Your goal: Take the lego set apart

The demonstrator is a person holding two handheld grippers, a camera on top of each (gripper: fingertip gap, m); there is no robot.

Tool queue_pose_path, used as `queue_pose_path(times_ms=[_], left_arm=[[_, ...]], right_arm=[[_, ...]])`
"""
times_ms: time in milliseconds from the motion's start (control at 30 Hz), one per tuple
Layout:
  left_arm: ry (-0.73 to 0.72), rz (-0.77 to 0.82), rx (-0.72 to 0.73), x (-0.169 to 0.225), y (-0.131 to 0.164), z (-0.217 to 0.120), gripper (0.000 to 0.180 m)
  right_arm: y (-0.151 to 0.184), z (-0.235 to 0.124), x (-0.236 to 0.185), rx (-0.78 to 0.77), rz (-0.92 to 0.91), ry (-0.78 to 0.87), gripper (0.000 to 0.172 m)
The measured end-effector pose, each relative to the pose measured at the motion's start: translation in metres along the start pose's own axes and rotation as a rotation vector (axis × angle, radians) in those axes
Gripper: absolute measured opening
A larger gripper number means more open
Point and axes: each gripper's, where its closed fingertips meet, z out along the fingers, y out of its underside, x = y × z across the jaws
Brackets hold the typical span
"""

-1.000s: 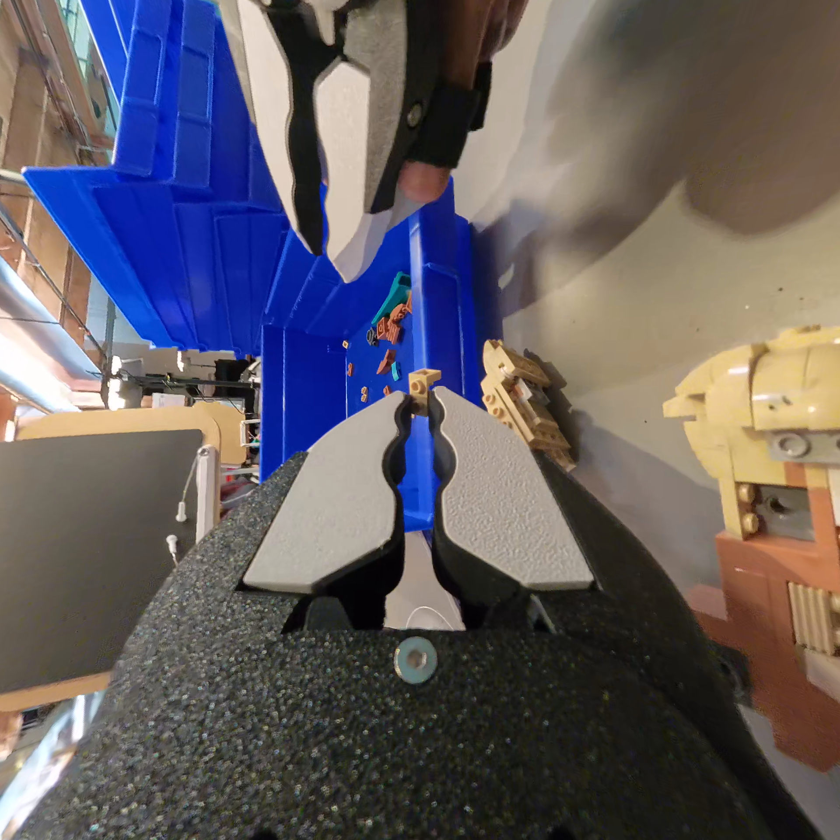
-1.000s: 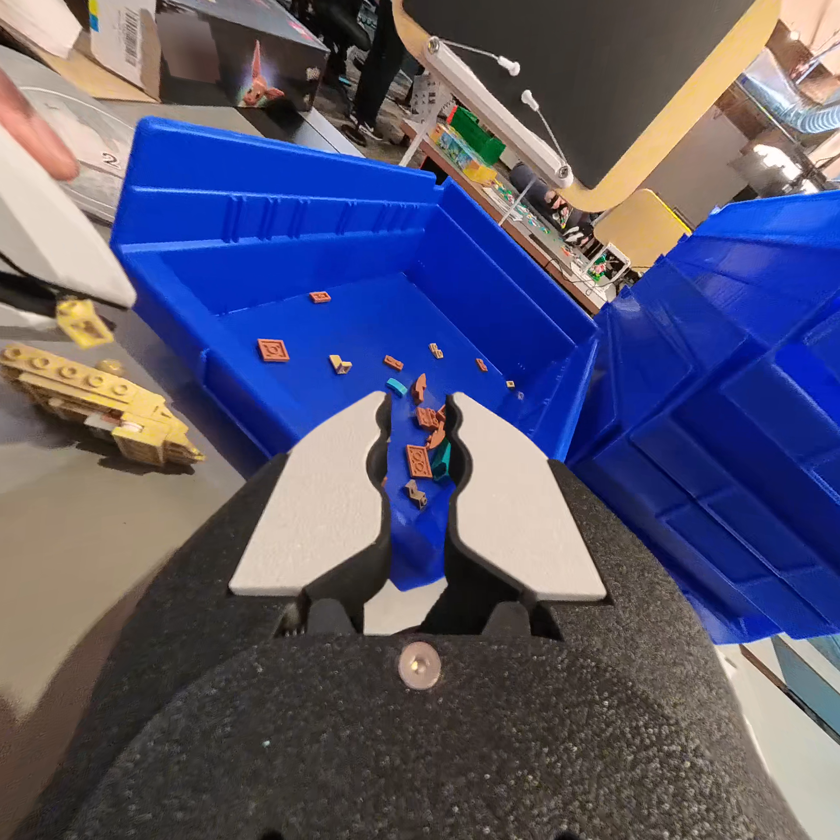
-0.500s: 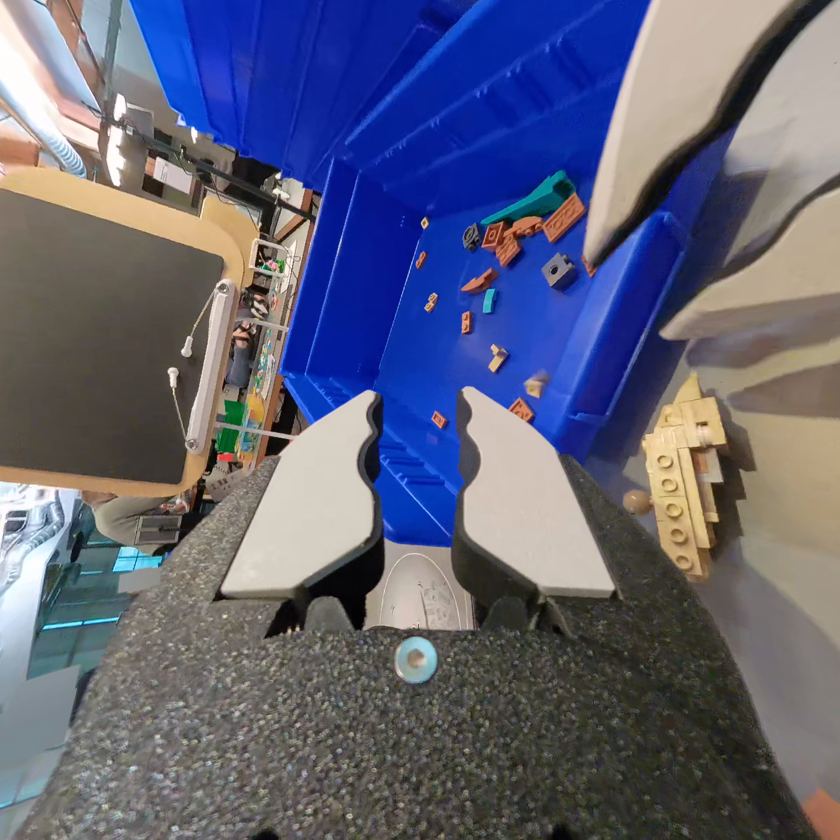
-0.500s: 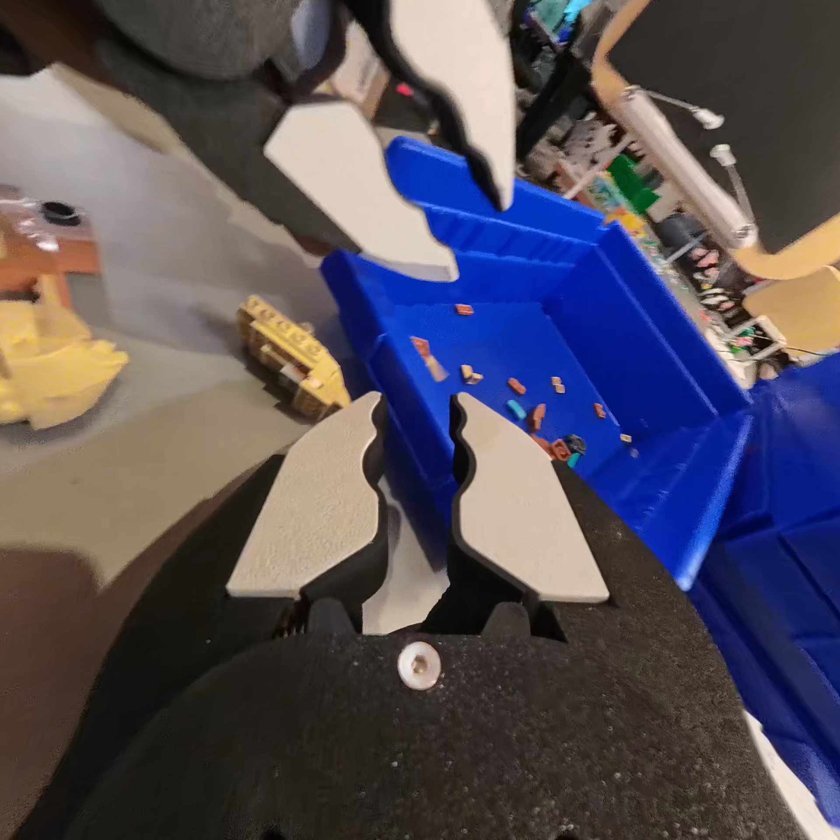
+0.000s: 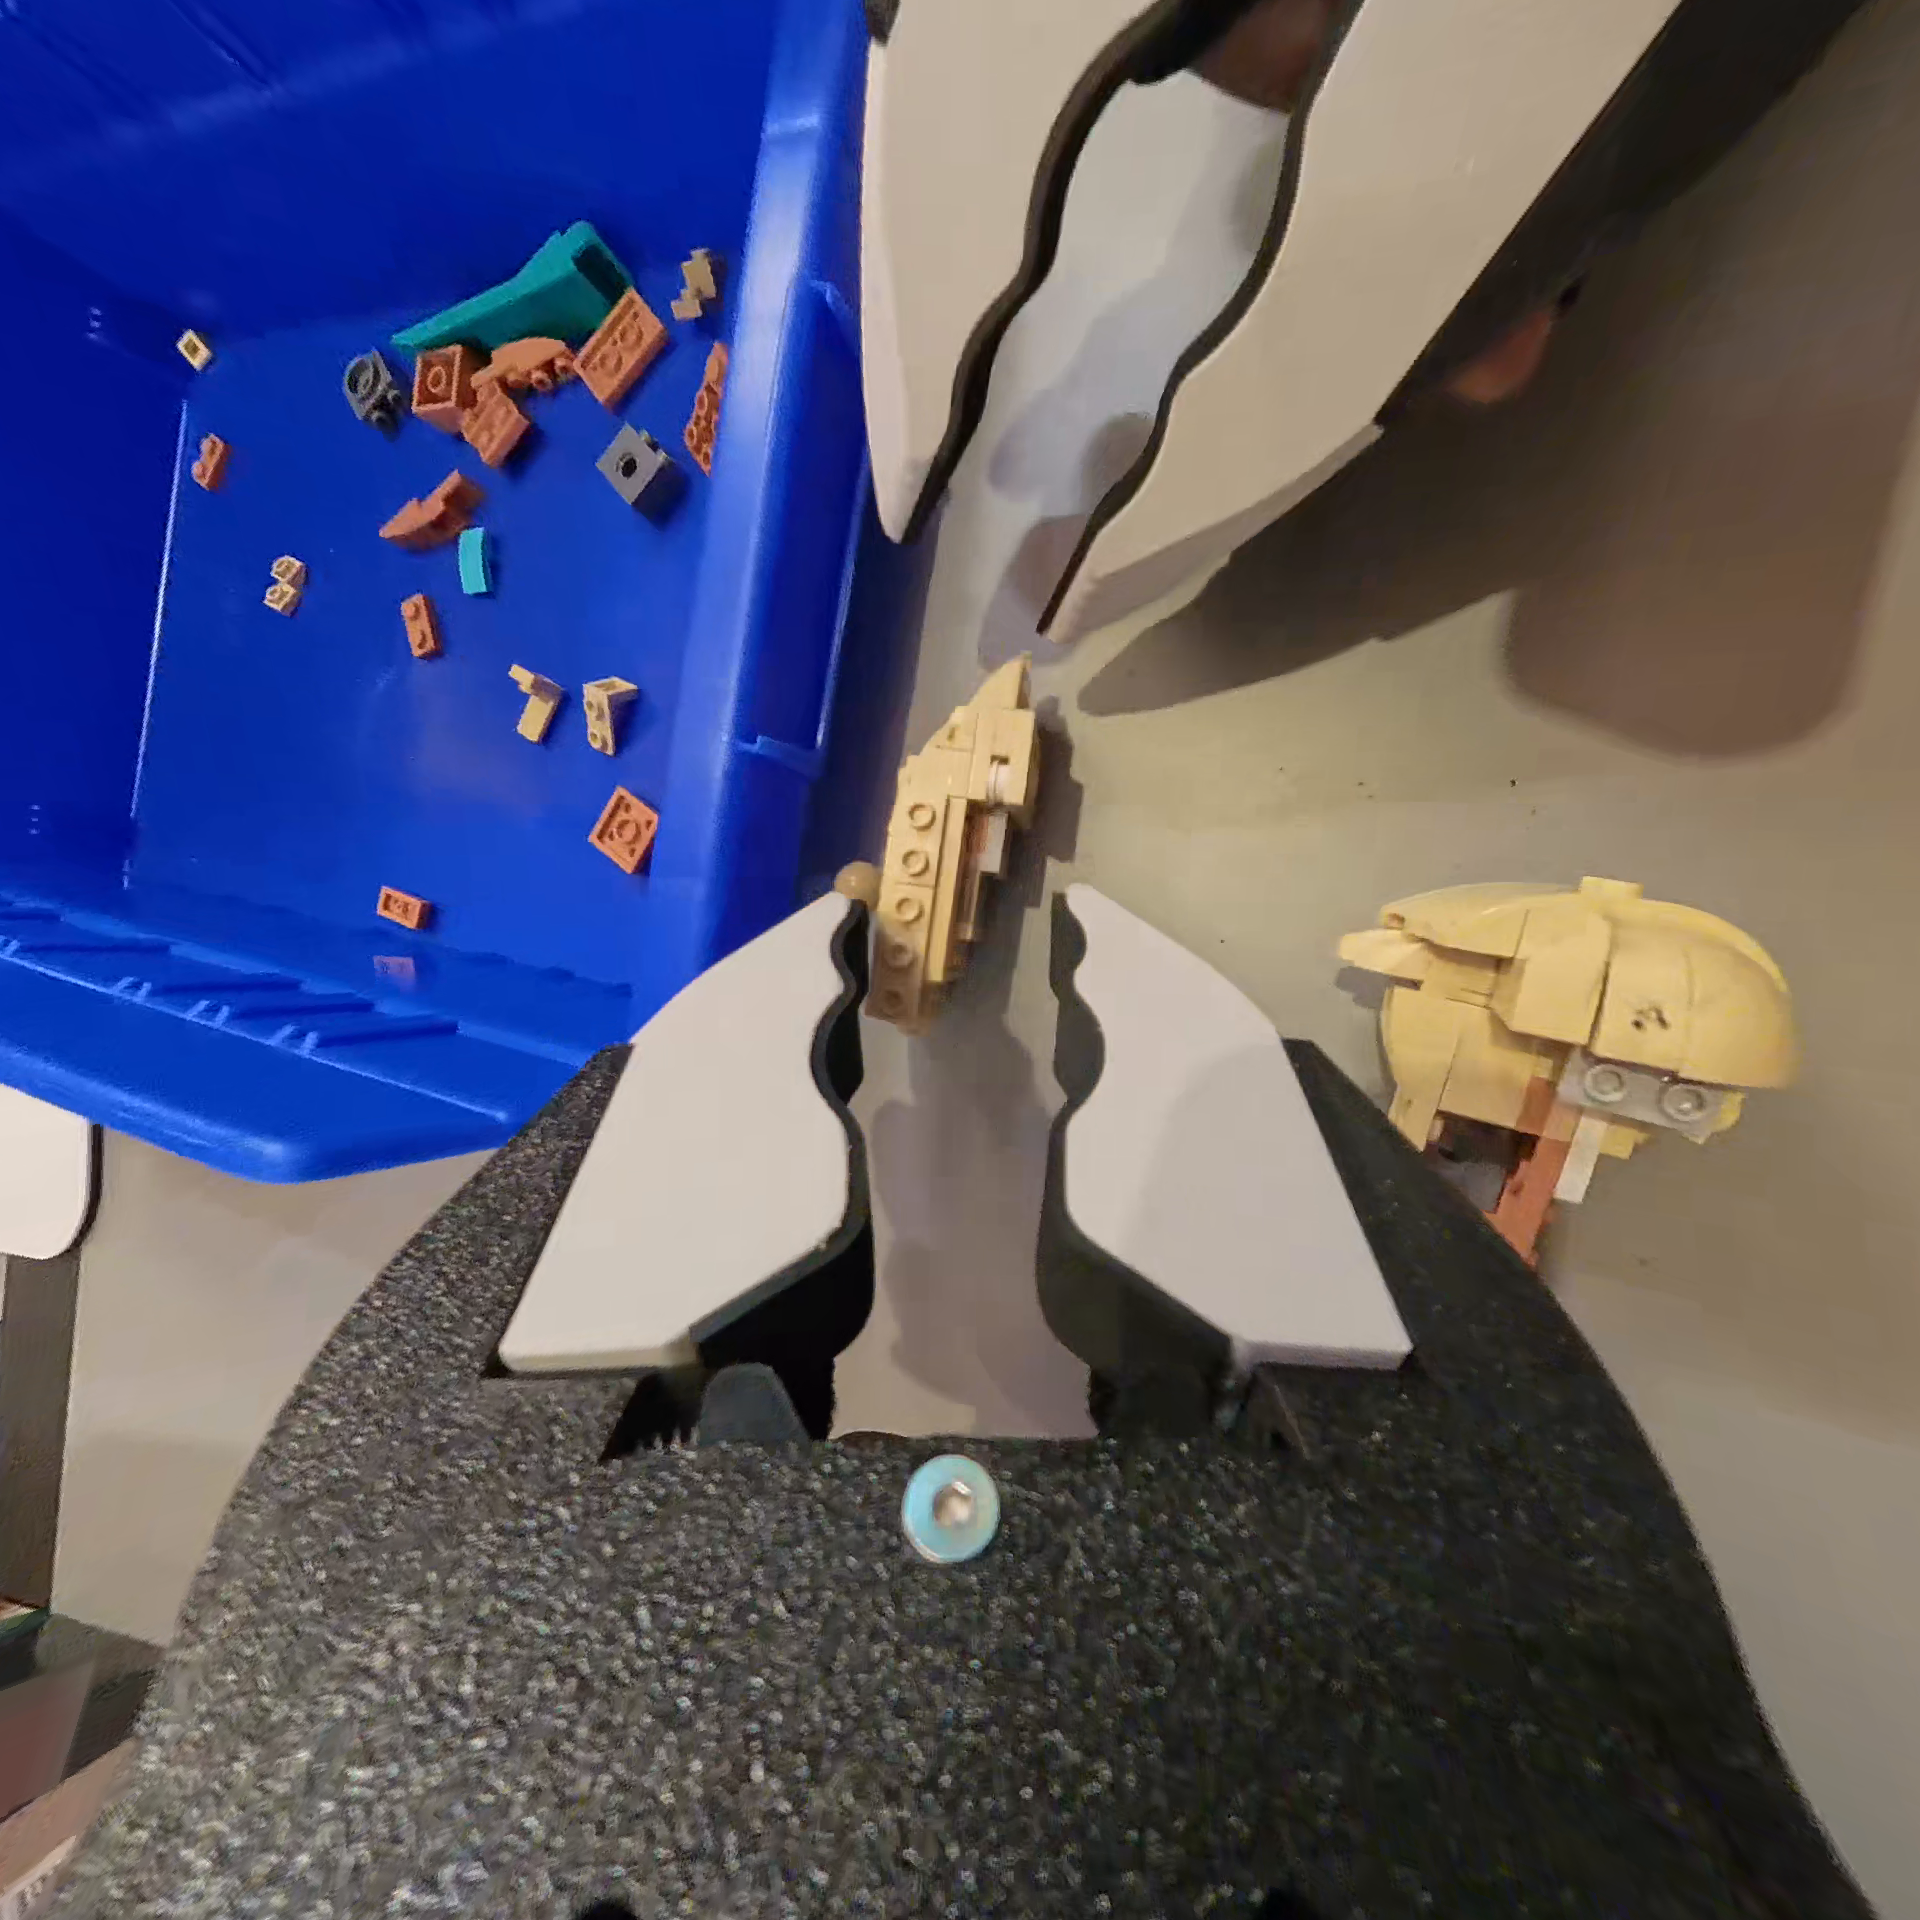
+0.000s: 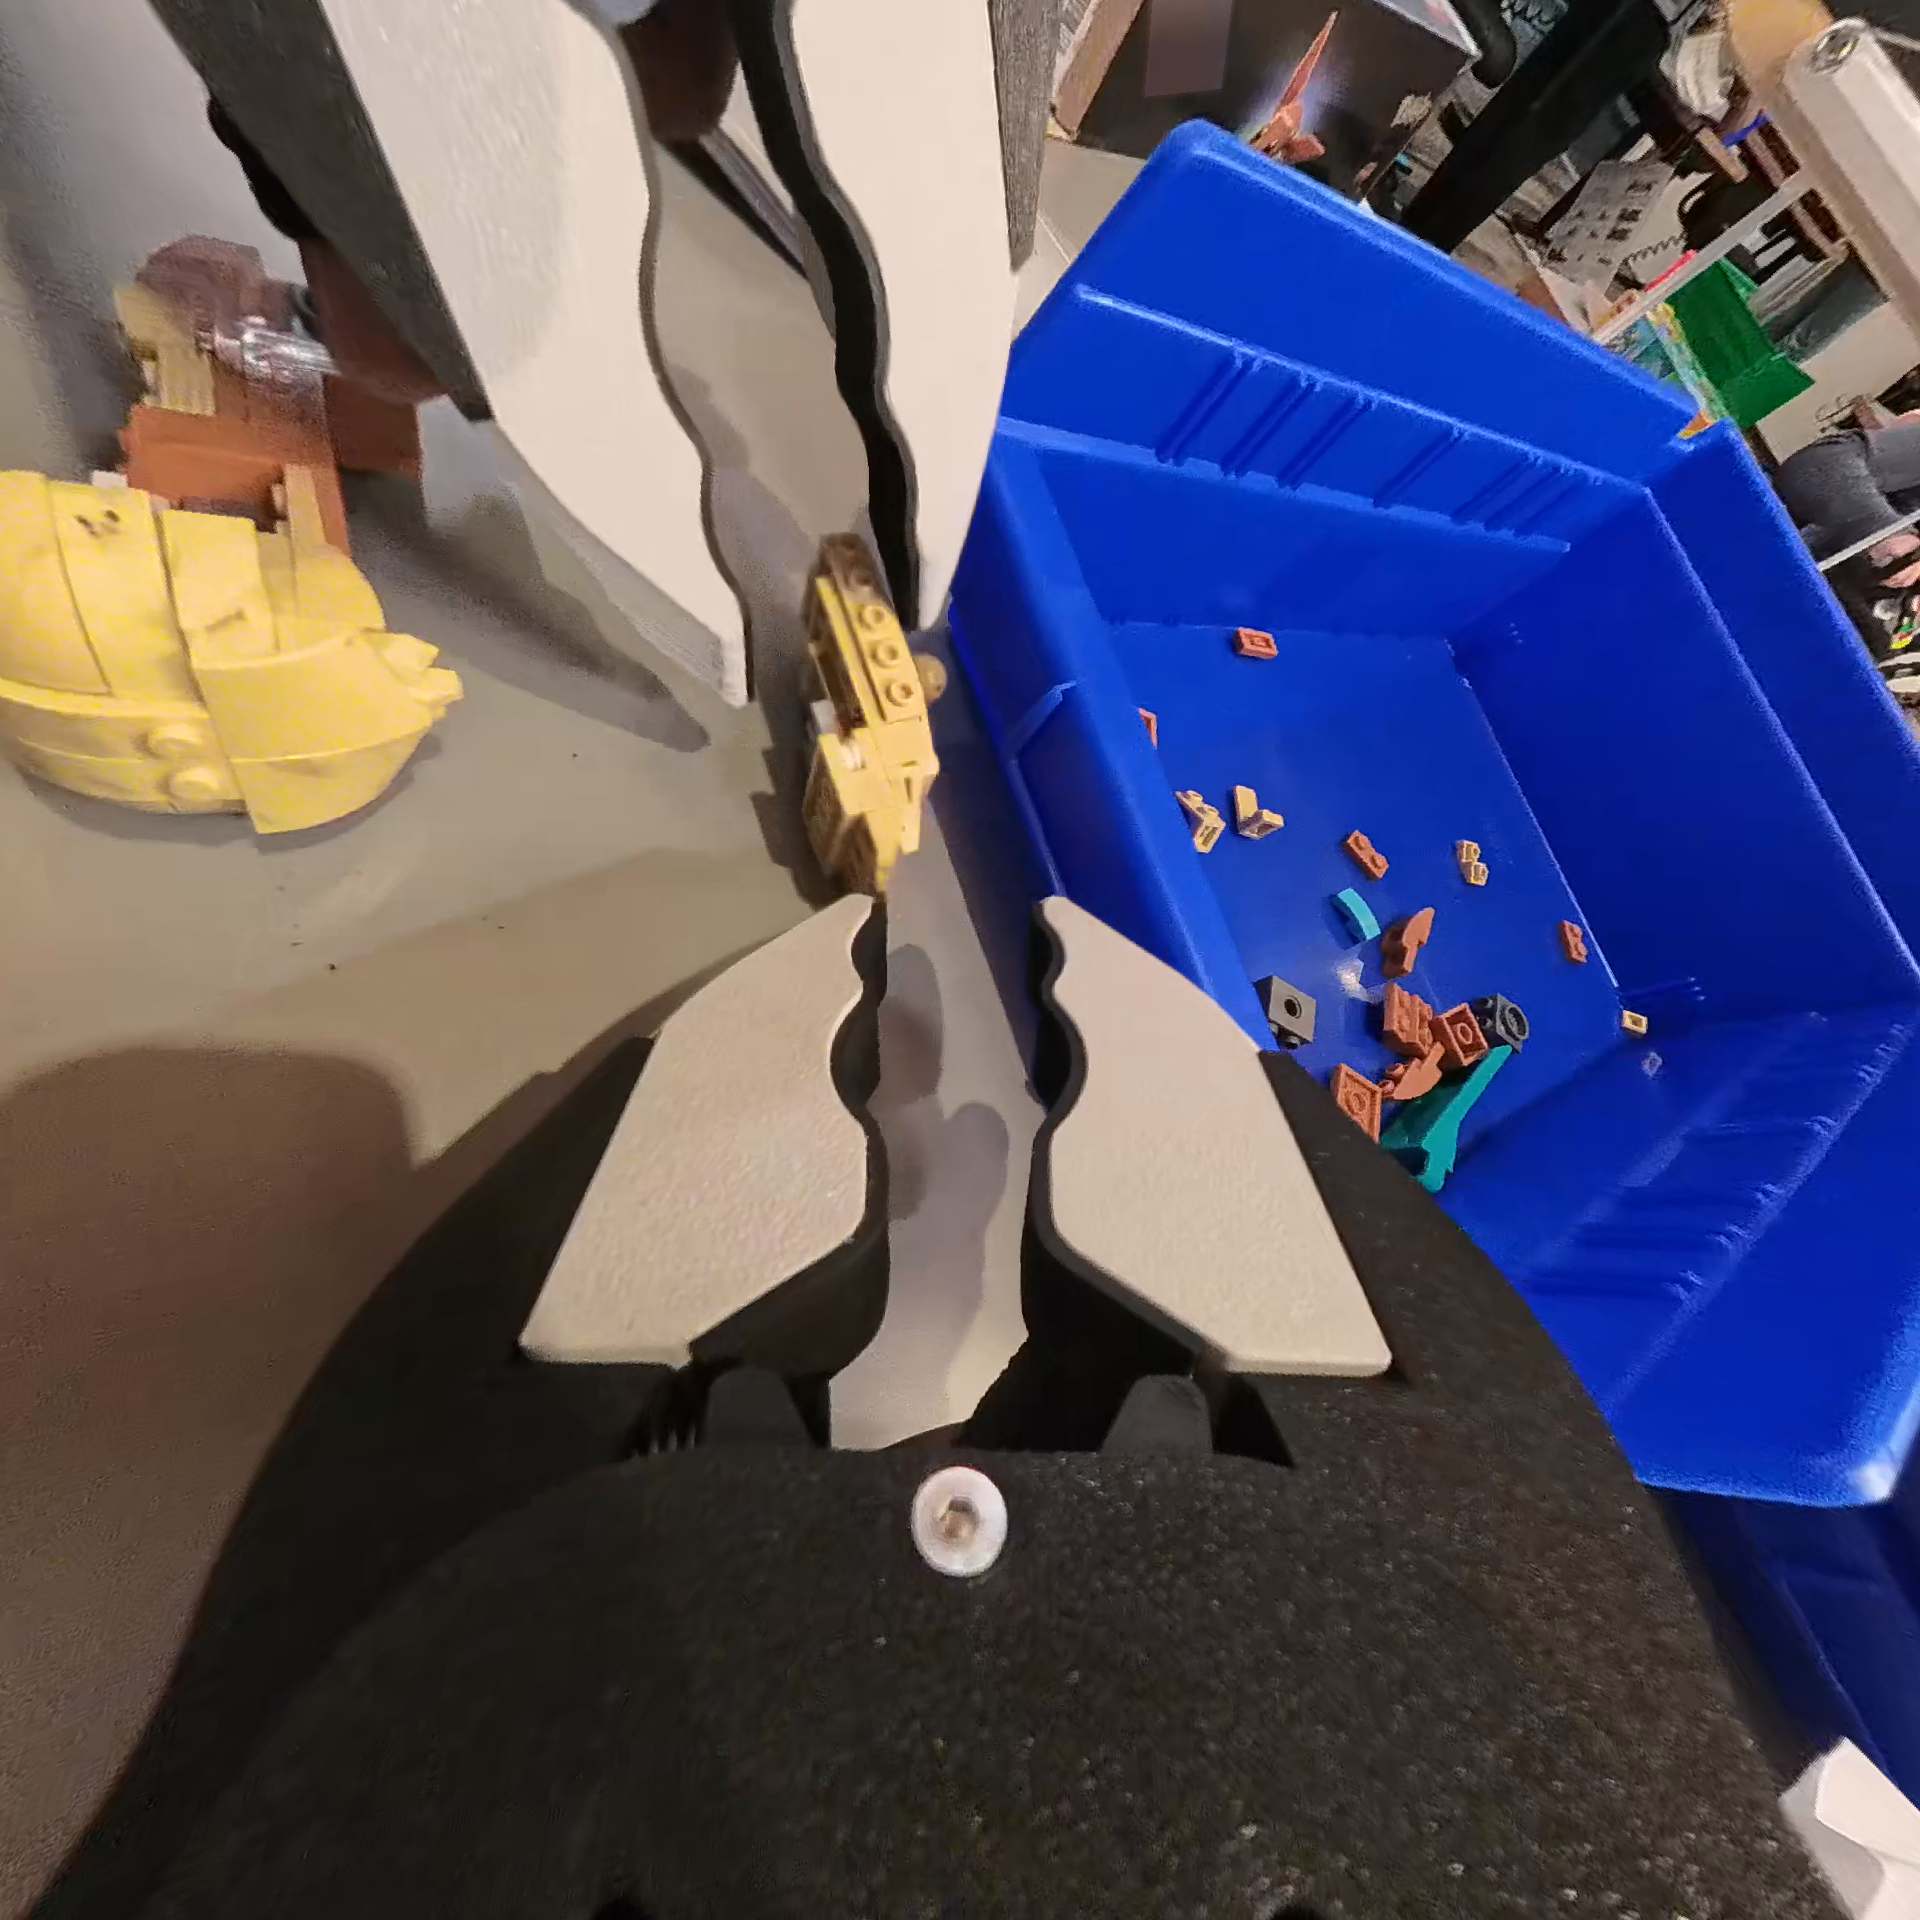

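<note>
Straddling the tan brick-built wedge at twelve o'clock, left gripper gapes empty; right gripper likewise; centre it before squeezing.

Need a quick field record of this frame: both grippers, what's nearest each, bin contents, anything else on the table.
left gripper: open, holds nothing; near end of the small tan brick assembly lies between its fingertips
right gripper: open, holds nothing; points at the assembly's far end
assembly: lies on the grey table, beside the blue bin
bin contents: loose brown, tan, grey and teal bricks
other: larger tan-and-brown brick model on table
</note>
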Motion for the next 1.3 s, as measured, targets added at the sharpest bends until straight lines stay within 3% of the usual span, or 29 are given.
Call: queue_pose_path(times_ms=[133,367,567,733,1000,1300], left_arm=[[-0.018,-0.002,-0.013,-0.001,0.001,0.004,0.034],[-0.085,0.131,-0.015,-0.005,0.003,0.015,0.029],[0.093,-0.187,0.013,0.004,0.002,0.011,0.027],[0.127,-0.367,-0.001,0.001,0.005,0.01,0.027],[0.101,-0.37,0.001,0.004,-0.005,0.006,0.027],[0.06,-0.364,-0.009,0.001,-0.005,0.002,0.027]], right_arm=[[0.0,0.0,-0.001,0.003,-0.001,-0.005,0.025],[-0.002,0.0,-0.006,0.012,-0.034,-0.016,0.025],[-0.012,-0.006,-0.003,0.089,-0.185,0.045,0.027],[-0.021,-0.012,-0.004,0.147,-0.418,0.145,0.032],[-0.024,-0.004,-0.014,0.102,-0.772,0.299,0.037],[-0.024,0.0,-0.016,0.055,-0.882,0.343,0.036]])
